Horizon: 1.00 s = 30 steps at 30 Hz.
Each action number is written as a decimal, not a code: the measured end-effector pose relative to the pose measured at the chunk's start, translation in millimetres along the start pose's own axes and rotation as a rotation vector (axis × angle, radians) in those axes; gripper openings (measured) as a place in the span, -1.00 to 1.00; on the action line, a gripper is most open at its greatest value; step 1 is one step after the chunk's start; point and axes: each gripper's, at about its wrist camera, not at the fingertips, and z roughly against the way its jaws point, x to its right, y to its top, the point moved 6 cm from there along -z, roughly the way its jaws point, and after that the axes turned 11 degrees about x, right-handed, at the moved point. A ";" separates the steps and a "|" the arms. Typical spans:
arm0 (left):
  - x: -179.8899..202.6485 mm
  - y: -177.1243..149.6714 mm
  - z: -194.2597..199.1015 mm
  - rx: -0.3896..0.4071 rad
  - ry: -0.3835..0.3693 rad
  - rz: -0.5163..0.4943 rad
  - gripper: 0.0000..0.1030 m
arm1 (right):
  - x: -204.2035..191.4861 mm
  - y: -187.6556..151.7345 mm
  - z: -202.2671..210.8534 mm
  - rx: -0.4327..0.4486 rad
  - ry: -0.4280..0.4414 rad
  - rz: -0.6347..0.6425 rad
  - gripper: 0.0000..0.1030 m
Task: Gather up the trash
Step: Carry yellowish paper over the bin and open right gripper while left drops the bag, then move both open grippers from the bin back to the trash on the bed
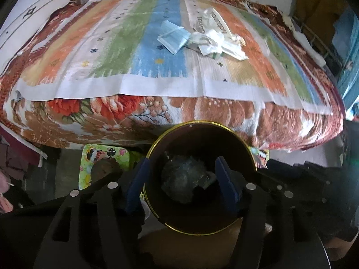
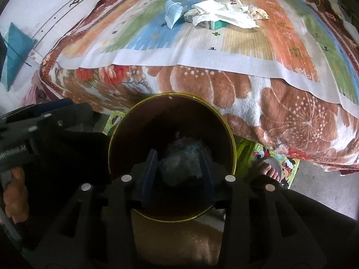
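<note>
both tools, left tool [image 1: 179,183] and right tool [image 2: 177,174], hang released over the bin [image 1: 251,154] holding crumpled trash [image 1: 184,179].

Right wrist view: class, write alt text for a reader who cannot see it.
The open right gripper hangs over a dark, gold-rimmed bin holding crumpled trash. Beyond, on a striped cloth over the bed, lie white papers and a blue mask.

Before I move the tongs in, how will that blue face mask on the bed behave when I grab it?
The blue face mask looks thin and folded, so it will probably flop and drape. It seems very light and may slide on the striped cloth if pushed. Its edge lies against the white crumpled paper, which could drag along.
</note>
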 end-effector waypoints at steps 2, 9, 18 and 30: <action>-2.0 4.0 3.0 0.025 0.020 -0.009 0.37 | 0.7 2.9 1.7 0.008 0.009 -0.010 -0.22; 0.0 12.7 9.2 0.063 0.001 -0.024 0.59 | 3.4 14.4 8.6 0.048 0.024 -0.036 -0.08; -5.4 35.0 18.4 0.126 -0.046 0.025 0.74 | 4.5 35.8 19.6 0.113 0.011 0.001 0.07; -10.4 73.8 20.9 0.184 -0.033 0.023 0.89 | 19.4 79.6 32.5 0.200 -0.007 0.004 0.73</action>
